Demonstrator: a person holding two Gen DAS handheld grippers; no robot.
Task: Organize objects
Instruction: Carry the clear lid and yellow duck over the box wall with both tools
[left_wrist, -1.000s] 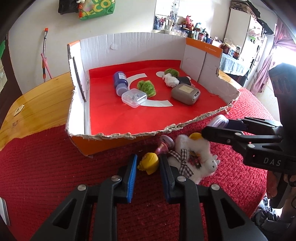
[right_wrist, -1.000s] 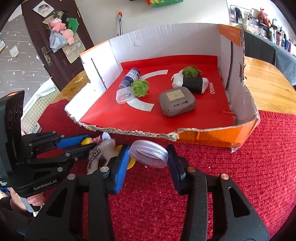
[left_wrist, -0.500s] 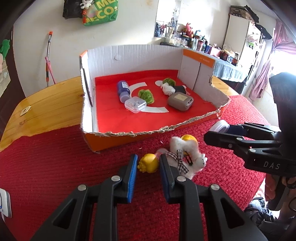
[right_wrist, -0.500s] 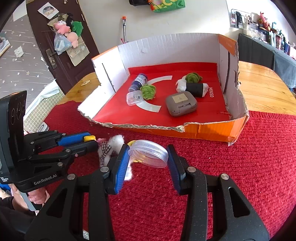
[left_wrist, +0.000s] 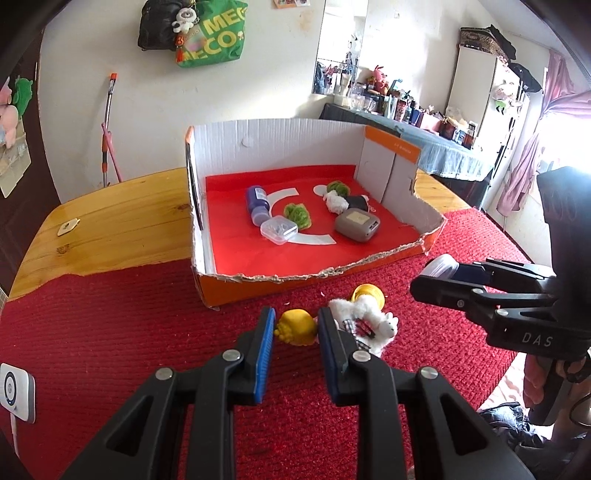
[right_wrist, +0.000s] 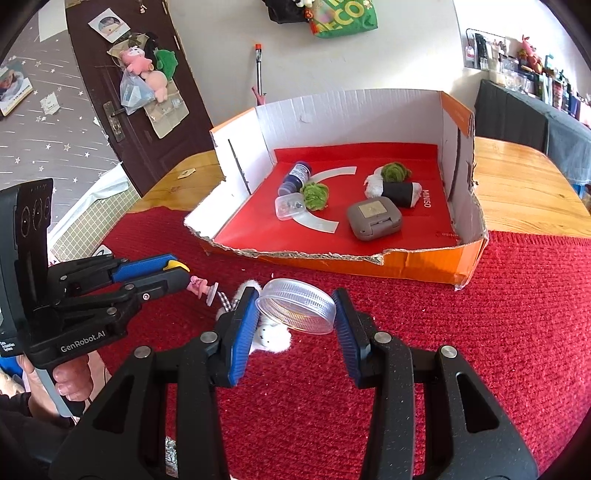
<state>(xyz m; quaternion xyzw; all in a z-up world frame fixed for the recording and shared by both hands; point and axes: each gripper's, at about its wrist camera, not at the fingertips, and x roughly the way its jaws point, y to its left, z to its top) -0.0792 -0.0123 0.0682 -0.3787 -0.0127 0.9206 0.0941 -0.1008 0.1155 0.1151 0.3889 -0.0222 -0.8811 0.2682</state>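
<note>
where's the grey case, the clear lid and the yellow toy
grey case (right_wrist: 373, 218), right wrist view, middle of its top
clear lid (right_wrist: 297, 311), right wrist view, its ribbed side wall
yellow toy (left_wrist: 296, 326), left wrist view, its rounded body

box (left_wrist: 388, 162): torn matt cardboard | lid (right_wrist: 297, 306): clear ribbed plastic | cloth (right_wrist: 498, 350): rough red weave | table (left_wrist: 122, 221): glossy wood

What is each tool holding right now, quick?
Left tool: closed on a small yellow rubber toy.
Right tool: closed on a round clear plastic lid.
</note>
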